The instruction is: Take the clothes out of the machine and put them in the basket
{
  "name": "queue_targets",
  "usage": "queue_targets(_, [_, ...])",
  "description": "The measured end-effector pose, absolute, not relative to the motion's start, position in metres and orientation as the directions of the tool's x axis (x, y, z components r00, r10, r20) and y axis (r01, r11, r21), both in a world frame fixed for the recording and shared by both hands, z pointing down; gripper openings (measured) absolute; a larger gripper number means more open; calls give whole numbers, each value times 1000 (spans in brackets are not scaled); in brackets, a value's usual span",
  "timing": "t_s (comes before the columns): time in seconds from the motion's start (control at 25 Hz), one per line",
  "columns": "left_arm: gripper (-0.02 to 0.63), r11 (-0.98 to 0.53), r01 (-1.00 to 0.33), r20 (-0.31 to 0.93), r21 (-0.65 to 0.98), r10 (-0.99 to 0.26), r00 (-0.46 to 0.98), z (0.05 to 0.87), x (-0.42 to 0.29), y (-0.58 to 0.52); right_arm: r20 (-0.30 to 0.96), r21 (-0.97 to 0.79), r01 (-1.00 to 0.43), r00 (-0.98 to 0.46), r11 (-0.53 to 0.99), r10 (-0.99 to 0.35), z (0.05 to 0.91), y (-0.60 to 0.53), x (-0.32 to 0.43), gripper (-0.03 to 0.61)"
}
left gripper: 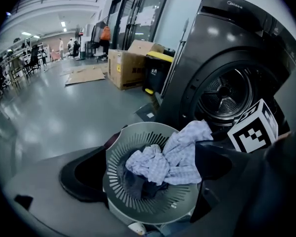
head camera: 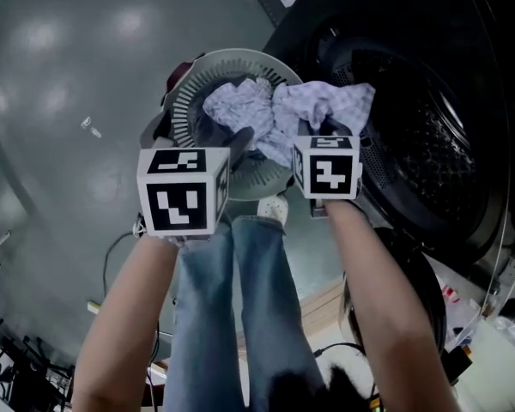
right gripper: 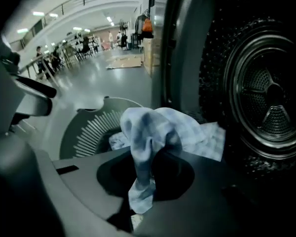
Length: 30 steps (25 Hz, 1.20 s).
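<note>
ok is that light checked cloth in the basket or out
Partly in: one end of the cloth lies bunched in the basket, while the other end is pinched in the right gripper, above the rim.

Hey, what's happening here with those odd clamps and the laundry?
A person with a clamp-like gripper in each hand is emptying a front-loading machine into a round slatted basket next to it. The right gripper is shut on a pale checked cloth, held at the basket's rim. The left gripper hangs open and empty above the basket, where other pale fabric and something dark lie.
</note>
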State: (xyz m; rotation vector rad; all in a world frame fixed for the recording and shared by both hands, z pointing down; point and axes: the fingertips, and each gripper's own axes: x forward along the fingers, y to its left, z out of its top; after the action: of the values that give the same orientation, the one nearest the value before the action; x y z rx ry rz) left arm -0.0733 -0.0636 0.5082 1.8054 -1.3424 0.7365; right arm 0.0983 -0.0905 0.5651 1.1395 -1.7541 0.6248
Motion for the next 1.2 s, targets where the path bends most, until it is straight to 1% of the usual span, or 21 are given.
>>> queue_targets(0.12, [566, -160, -962, 804, 222, -528, 274, 496, -85, -53, 870, -92, -870, -307, 484, -386, 550, -70, 49, 48])
queue_targets(0.24, [566, -146, -968, 804, 206, -538, 252, 484, -102, -46, 820, -219, -850, -426, 480, -381, 529, -57, 11, 48])
queue_targets(0.32, [566, -122, -971, 801, 207, -549, 239, 475, -111, -42, 797, -253, -835, -466, 489, -384, 516, -51, -5, 51])
queue_targets(0.4, [566, -98, -972, 796, 212, -560, 230, 466, -117, -37, 803, -238, -820, -467, 520, -369, 509, -42, -12, 57])
queue_targets(0.44, [566, -92, -972, 793, 214, -564, 228, 461, -119, -34, 816, -211, -816, -450, 538, -363, 508, -39, -13, 79])
queue_targets(0.48, [566, -89, -972, 791, 215, -568, 227, 455, -121, -31, 829, -181, -815, -427, 550, -361, 506, -36, -13, 146])
queue_targets(0.52, [566, -89, -972, 789, 215, -571, 227, 449, -122, -29, 839, -158, -817, -407, 554, -362, 504, -36, -12, 276])
queue_targets(0.56, [566, -91, -973, 787, 214, -574, 227, 443, -123, -27, 845, -148, -822, -394, 549, -362, 500, -36, -10, 380])
queue_targets(0.6, [566, -92, -973, 785, 213, -576, 227, 436, -123, -26, 850, -151, -829, -387, 538, -358, 495, -36, -9, 390])
queue_targets(0.8, [566, -75, -971, 774, 226, -592, 226, 387, -122, -16, 847, -188, -853, -392, 487, -358, 434, -28, -1, 381])
queue_targets(0.92, [566, -73, -967, 770, 243, -592, 238, 351, -120, -3, 841, -165, -852, -384, 496, -381, 383, -16, 5, 374])
queue_targets(1.2, [566, -144, -960, 740, 242, -613, 278, 260, -121, 17, 821, -85, -821, -379, 565, -427, 277, 9, 6, 357])
